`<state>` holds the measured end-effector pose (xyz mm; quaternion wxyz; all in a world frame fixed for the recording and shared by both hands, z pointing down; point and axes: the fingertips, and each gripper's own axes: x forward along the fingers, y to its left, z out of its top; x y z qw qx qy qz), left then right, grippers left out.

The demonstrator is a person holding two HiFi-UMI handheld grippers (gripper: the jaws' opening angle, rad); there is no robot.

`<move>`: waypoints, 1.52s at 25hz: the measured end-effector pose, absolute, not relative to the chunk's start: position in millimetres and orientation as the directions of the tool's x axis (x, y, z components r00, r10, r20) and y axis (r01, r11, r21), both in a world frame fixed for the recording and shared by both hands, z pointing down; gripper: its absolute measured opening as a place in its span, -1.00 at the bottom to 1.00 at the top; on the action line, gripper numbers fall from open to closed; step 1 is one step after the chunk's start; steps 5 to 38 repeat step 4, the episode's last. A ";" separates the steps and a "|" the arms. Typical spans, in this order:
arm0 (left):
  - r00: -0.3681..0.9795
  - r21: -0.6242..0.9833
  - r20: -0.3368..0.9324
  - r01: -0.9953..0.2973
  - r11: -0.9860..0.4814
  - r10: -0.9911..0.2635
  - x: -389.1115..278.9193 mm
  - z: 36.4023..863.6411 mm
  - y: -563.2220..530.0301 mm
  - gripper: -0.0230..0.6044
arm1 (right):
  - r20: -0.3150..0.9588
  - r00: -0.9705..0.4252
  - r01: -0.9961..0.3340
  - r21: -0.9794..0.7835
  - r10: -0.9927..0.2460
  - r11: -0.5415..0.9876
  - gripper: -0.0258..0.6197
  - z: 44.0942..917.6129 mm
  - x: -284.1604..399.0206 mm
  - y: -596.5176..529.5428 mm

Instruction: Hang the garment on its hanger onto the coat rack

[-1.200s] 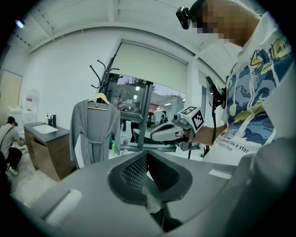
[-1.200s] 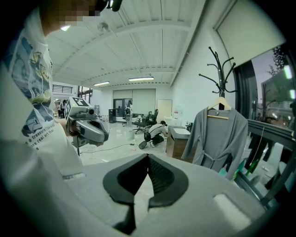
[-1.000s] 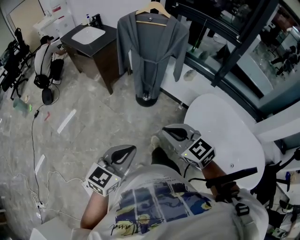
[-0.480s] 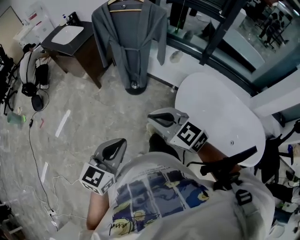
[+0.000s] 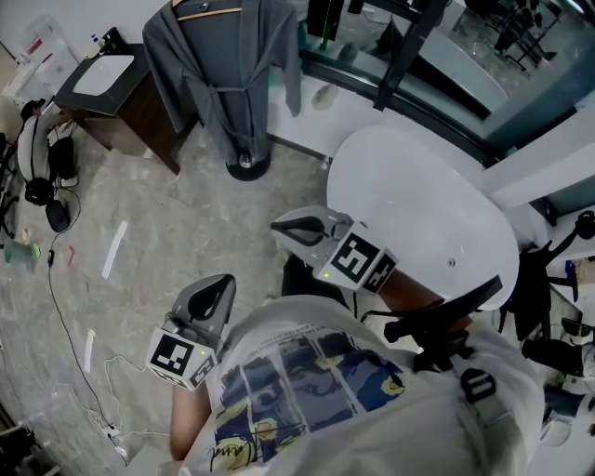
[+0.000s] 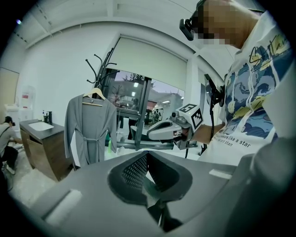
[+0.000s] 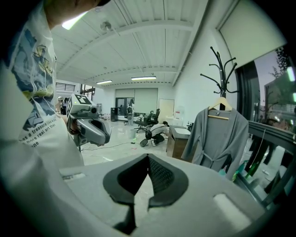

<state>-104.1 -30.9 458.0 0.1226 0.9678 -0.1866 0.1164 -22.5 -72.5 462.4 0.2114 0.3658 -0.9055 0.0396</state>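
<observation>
A grey robe [image 5: 228,74] hangs on a wooden hanger [image 5: 209,11] on the black coat rack, whose round base [image 5: 244,167] stands on the floor at the top left of the head view. In the left gripper view the robe [image 6: 90,129] hangs from the rack's hooks [image 6: 99,65]. The right gripper view shows the same robe [image 7: 217,139] from the other side. Both grippers are far from it, low in front of the person's chest. My left gripper [image 5: 218,288] is shut and holds nothing. My right gripper [image 5: 284,226] is shut and holds nothing too.
A white round table [image 5: 418,204] stands to the right of the rack. A dark cabinet with a white sink [image 5: 102,79] is at the left, with a crouching person [image 5: 37,149] beside it. Cables lie on the marble floor [image 5: 93,307]. A black chair [image 5: 437,325] is close behind me.
The robe and rack have slid up and to the left in the head view, and the table has come further into the middle. Both grippers stay shut near the chest.
</observation>
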 end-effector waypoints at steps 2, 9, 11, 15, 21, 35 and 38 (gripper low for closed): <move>0.905 0.194 0.270 -0.385 -0.902 -0.328 -97.6 458.0 -34.3 -0.92 | 0.412 -0.643 -0.679 0.082 -0.645 0.729 -0.92 462.3 -16.6 -76.2; 0.907 0.196 0.268 -0.381 -0.904 -0.324 -91.1 458.8 -37.6 -0.92 | 0.413 -0.643 -0.679 0.081 -0.645 0.729 -0.92 462.2 -10.3 -80.0; 0.907 0.196 0.268 -0.381 -0.904 -0.324 -91.1 458.8 -37.6 -0.92 | 0.413 -0.643 -0.679 0.081 -0.645 0.729 -0.92 462.2 -10.3 -80.0; 0.907 0.196 0.268 -0.381 -0.904 -0.324 -91.1 458.8 -37.6 -0.92 | 0.413 -0.643 -0.679 0.081 -0.645 0.729 -0.92 462.2 -10.3 -80.0; 0.907 0.196 0.268 -0.381 -0.904 -0.324 -91.1 458.8 -37.6 -0.92 | 0.413 -0.643 -0.679 0.081 -0.645 0.729 -0.92 462.2 -10.3 -80.0; 0.907 0.196 0.268 -0.381 -0.904 -0.324 -91.1 458.8 -37.6 -0.92 | 0.413 -0.643 -0.679 0.081 -0.645 0.729 -0.92 462.2 -10.3 -80.0; 0.907 0.196 0.268 -0.381 -0.904 -0.324 -91.1 458.8 -37.6 -0.92 | 0.413 -0.643 -0.679 0.081 -0.645 0.729 -0.92 462.2 -10.3 -80.0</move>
